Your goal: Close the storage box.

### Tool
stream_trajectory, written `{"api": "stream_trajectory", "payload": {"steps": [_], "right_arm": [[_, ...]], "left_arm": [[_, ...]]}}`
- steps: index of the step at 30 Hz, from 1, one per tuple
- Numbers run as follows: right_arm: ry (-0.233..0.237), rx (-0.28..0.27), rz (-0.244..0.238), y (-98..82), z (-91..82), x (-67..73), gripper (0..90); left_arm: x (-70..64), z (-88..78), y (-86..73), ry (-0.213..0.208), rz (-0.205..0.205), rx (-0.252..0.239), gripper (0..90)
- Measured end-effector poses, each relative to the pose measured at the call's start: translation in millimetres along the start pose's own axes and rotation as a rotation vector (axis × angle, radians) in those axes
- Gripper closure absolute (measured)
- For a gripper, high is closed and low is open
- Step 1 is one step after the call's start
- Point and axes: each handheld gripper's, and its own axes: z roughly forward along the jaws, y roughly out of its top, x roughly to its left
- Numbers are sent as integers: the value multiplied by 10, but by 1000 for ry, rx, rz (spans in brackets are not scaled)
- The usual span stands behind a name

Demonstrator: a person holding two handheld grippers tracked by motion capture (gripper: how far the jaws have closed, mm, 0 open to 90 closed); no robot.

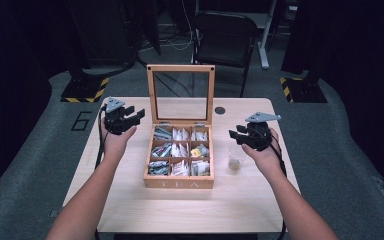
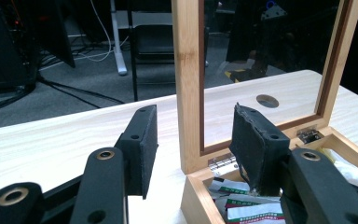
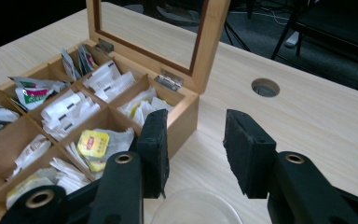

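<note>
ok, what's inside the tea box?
The tea box has nine compartments holding wrapped tea bags, one with a yellow tag. Anything beneath the top packets is covered.

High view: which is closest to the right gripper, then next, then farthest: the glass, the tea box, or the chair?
From the right gripper:
1. Glass, just below it on the table, on the person's side.
2. Tea box, to its left, mid-table, lid open.
3. Chair, far back on the floor beyond the table.
</note>
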Motion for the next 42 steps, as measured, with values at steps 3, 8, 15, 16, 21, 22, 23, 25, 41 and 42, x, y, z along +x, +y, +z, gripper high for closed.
{"api": "stream_trajectory", "payload": {"steps": [3, 8, 15, 16, 21, 22, 23, 25, 41, 42], "right_arm": [[6, 0, -4, 70, 10, 21, 577], [17, -2, -13, 215, 55, 63, 549], [3, -2, -58, 417, 134, 82, 559], [4, -4, -62, 439, 146, 82, 559], [5, -6, -56, 521, 214, 83, 552], [6, -5, -51, 530, 231, 84, 551], [8, -3, -48, 540, 247, 83, 548], [13, -5, -48, 560, 279, 78, 549], [48, -1, -24, 668, 524, 28, 546], [50, 0, -28, 681, 541, 22, 546]], "left_arm": [[10, -4, 1, 2, -5, -1, 508], [19, -10, 3, 0, -5, -3, 508], [21, -7, 3, -3, -12, -2, 511], [21, -8, 3, -4, -13, -1, 511], [16, -12, 3, -4, -10, 2, 512], [15, -11, 3, -5, -10, 2, 512], [14, -10, 3, -5, -10, 3, 512], [13, -8, 2, -7, -11, 4, 512], [21, 2, 0, -9, -8, 9, 512], [22, 2, 1, -9, -8, 7, 512]]}}
